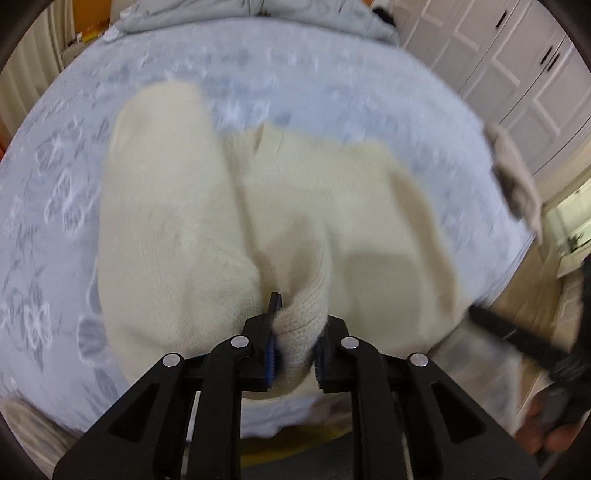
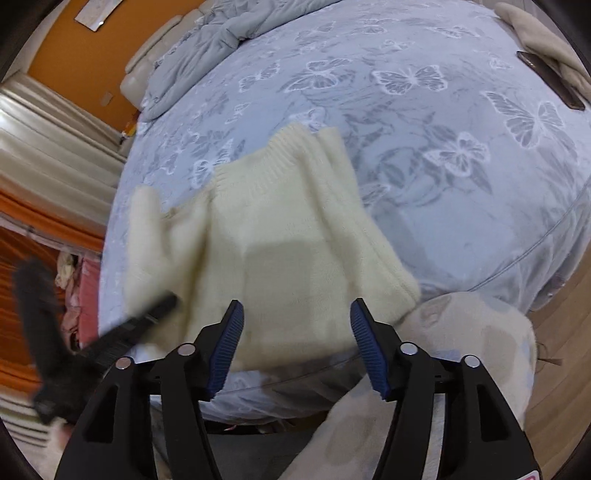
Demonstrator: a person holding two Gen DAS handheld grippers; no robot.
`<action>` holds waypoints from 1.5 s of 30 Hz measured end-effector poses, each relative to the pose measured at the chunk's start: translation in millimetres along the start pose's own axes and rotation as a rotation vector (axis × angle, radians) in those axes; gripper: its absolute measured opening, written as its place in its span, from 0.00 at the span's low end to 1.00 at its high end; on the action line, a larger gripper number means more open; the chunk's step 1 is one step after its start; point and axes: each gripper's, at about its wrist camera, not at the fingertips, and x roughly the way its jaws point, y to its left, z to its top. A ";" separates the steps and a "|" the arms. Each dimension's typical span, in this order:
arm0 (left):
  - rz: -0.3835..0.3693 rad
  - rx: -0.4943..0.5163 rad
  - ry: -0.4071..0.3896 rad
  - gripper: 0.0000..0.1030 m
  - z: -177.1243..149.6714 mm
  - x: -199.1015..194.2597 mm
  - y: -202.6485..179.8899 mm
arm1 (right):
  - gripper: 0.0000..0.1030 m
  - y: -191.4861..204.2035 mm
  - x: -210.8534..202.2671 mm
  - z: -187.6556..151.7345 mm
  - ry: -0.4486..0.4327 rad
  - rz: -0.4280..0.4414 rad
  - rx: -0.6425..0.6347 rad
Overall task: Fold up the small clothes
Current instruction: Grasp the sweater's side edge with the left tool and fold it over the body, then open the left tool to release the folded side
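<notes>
Two views. From the left wrist, the left claw (image 1: 294, 345) pinches a ribbed fold of the cream knitted sweater (image 1: 207, 206), which lies on the pale blue butterfly-print bedspread (image 1: 55, 192); a grey crumpled duvet (image 1: 236, 14) sits beyond, white panelled wardrobe doors (image 1: 517, 74) to the right. From the right wrist, the right claw (image 2: 297, 347) gapes empty above the sweater's (image 2: 280, 221) near edge; a dark flat phone (image 2: 550, 79) lies far right.
</notes>
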 end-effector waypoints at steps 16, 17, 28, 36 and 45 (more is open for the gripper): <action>-0.048 -0.547 -0.220 0.58 -59.7 -67.9 173.4 | 0.77 146.2 72.6 8.3 0.204 0.181 -0.183; -0.037 -0.655 -0.243 0.67 -68.8 -70.7 195.1 | 0.77 150.7 73.0 6.1 0.207 0.178 -0.195; -0.097 -0.927 -0.202 0.82 -114.2 -52.5 251.2 | 0.63 210.2 114.0 5.3 0.208 0.035 -0.413; -0.211 -1.058 -0.148 0.94 -115.9 -25.7 277.8 | 0.64 265.4 137.9 -21.0 0.240 0.058 -0.513; -0.308 -1.009 -0.232 0.20 -110.7 -66.5 281.2 | 0.64 123.2 44.2 18.0 0.023 -0.126 -0.281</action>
